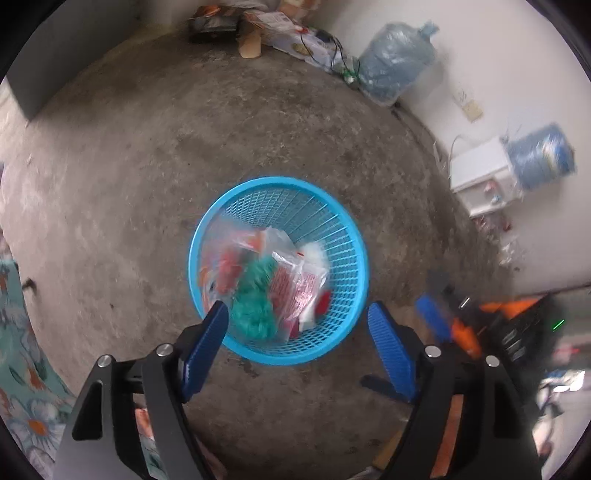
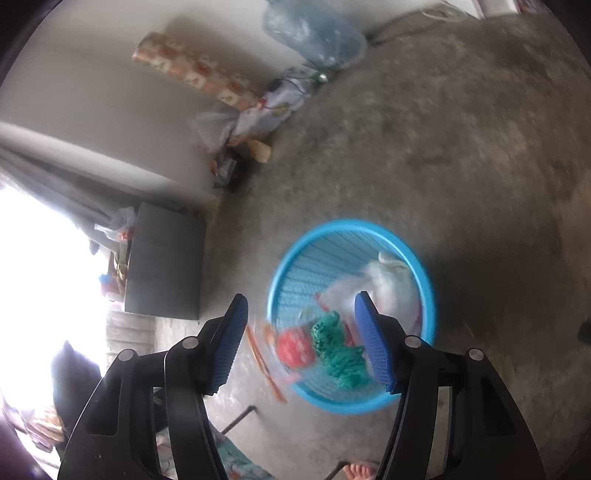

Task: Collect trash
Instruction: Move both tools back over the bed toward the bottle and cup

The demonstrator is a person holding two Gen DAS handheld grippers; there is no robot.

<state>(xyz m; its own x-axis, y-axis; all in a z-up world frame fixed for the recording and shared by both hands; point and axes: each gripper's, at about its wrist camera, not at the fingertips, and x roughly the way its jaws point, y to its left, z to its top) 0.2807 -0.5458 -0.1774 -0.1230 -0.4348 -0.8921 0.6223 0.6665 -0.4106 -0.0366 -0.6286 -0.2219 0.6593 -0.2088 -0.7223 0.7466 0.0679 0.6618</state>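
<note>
A blue mesh wastebasket (image 1: 347,236) stands on the concrete floor and holds trash: a green crumpled net (image 1: 255,299), clear plastic wrappers with red print (image 1: 295,284) and white plastic (image 1: 314,256). My left gripper (image 1: 299,314) hovers above the basket, open and empty. My right gripper (image 2: 301,302) is also open and empty above the same basket (image 2: 317,258), where the green net (image 2: 336,354), a red wrapper (image 2: 295,349) and a white bag (image 2: 388,280) show. The right gripper also shows, blurred, at the right of the left wrist view (image 1: 439,317).
Large water bottles wrapped in plastic (image 1: 397,55) and a white dispenser (image 1: 480,173) stand by the wall. Clutter (image 1: 258,26) lies along the far wall. A dark box (image 2: 164,262) stands near a bright doorway. A floral mat (image 1: 22,354) lies at left.
</note>
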